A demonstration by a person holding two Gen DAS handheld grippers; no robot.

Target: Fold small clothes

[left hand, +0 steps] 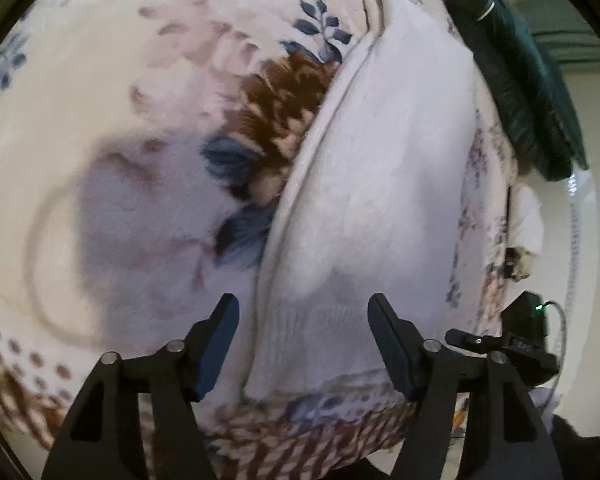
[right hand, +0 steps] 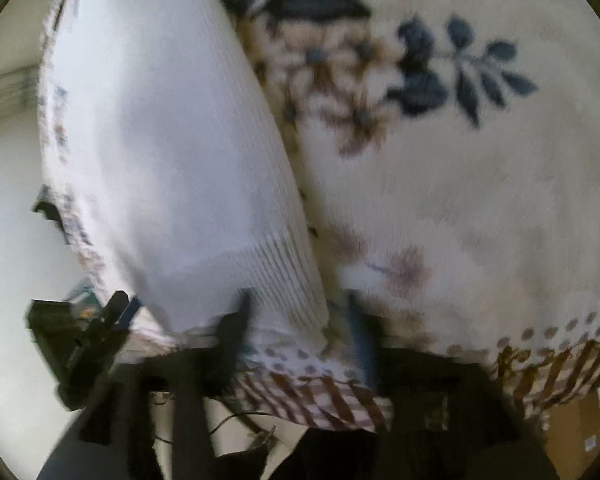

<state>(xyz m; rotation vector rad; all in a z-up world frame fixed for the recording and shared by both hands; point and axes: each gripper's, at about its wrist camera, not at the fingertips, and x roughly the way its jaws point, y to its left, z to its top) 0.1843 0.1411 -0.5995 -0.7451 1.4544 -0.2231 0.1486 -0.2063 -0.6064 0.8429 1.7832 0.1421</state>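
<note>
A white knitted garment [left hand: 380, 184] lies folded into a long strip on a floral blanket [left hand: 100, 80]. Its ribbed hem is nearest me. My left gripper [left hand: 304, 316] is open, its fingers either side of the hem's left part, just above it. In the right wrist view the same garment [right hand: 172, 160] runs up the left half, ribbed hem [right hand: 276, 288] at the bottom. My right gripper [right hand: 296, 316] is open and blurred, its fingers straddling the hem's right corner. The left gripper also shows there at lower left [right hand: 96, 332].
The blanket [right hand: 480, 200] has blue and brown flower prints and a brown patterned border at the near edge. A dark green bundle [left hand: 520, 80] lies at the far right. A cardboard box [right hand: 576, 432] sits on the floor below the edge.
</note>
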